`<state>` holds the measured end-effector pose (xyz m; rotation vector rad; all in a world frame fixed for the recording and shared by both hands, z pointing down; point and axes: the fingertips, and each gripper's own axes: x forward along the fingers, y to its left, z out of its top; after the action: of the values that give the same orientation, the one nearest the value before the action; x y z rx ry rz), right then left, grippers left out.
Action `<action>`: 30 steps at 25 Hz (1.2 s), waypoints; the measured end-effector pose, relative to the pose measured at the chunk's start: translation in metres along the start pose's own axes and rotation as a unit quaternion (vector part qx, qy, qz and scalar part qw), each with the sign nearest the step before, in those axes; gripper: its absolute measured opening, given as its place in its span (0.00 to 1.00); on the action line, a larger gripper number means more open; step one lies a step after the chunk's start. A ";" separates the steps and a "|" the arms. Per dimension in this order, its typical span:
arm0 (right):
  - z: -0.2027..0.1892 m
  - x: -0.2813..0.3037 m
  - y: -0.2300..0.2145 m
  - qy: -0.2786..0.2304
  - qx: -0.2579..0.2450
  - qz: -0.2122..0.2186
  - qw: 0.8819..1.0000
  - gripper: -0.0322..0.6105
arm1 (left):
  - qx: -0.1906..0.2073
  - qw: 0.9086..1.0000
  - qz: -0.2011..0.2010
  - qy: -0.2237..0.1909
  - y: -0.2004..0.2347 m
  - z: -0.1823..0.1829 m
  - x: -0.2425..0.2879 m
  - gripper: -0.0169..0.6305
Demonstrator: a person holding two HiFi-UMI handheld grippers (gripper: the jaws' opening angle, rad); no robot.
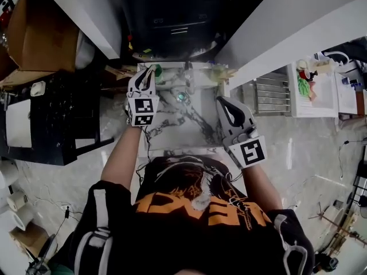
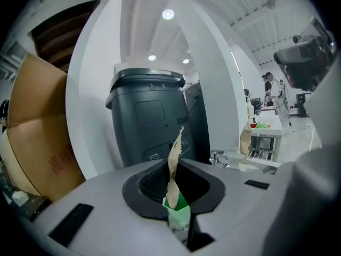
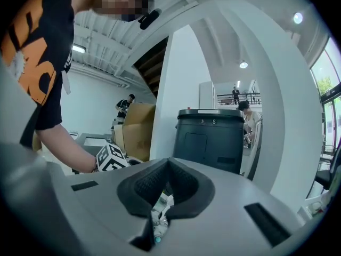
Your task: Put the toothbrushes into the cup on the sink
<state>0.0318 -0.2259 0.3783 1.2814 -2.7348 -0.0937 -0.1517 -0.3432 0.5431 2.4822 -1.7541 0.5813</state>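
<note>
My left gripper [image 2: 173, 179] is shut on a toothbrush in a green and brown paper pack [image 2: 175, 193], which sticks up from between the jaws. In the head view this gripper [image 1: 150, 71] hovers over the back left corner of the marble-patterned sink [image 1: 195, 128], and the pack's green end [image 1: 157, 72] shows at its tip. My right gripper [image 1: 223, 101] hangs over the sink's right side with its jaws shut and nothing between them [image 3: 166, 181]. Another brown pack [image 2: 245, 137] stands upright at the sink's back right [image 1: 221, 72]; the cup itself I cannot make out.
A faucet [image 2: 218, 158] sits at the back of the sink. A big dark bin [image 1: 172, 16] stands right behind it, between white walls. Cardboard boxes [image 1: 40, 33] and a black shelf [image 1: 51, 119] are to the left, and a metal rack [image 1: 269, 93] to the right.
</note>
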 end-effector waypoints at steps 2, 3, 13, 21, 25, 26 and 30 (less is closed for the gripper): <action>-0.001 -0.001 -0.002 0.007 0.000 -0.008 1.000 0.07 | 0.005 1.000 -0.004 0.009 0.000 -0.010 0.011 0.11; -0.002 -0.002 -0.003 0.010 -0.001 -0.013 1.000 0.07 | 0.007 1.000 -0.006 0.014 -0.001 -0.015 0.016 0.11; -0.015 -0.014 -0.014 0.040 -0.002 -0.044 0.998 0.07 | 0.008 0.999 -0.011 0.041 -0.008 -0.053 0.046 0.11; -0.014 -0.012 -0.010 0.033 -0.001 -0.042 0.999 0.07 | 0.006 0.999 -0.037 0.014 -0.019 -0.039 0.041 0.41; -0.013 -0.015 -0.006 0.030 -0.003 -0.038 0.999 0.07 | 0.010 0.999 -0.043 -0.005 -0.022 -0.026 0.030 0.49; -0.013 -0.015 -0.006 0.028 -0.003 -0.036 0.999 0.07 | 0.009 0.999 -0.044 -0.011 -0.022 -0.021 0.026 0.50; -0.011 -0.015 -0.004 0.021 0.000 -0.029 0.999 0.07 | -0.011 0.997 -0.056 -0.047 -0.020 0.014 0.001 0.54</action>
<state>0.0455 -0.2168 0.3877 1.3480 -2.6635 -0.0701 -0.1291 -0.3401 0.5342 2.6119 -1.6286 0.4410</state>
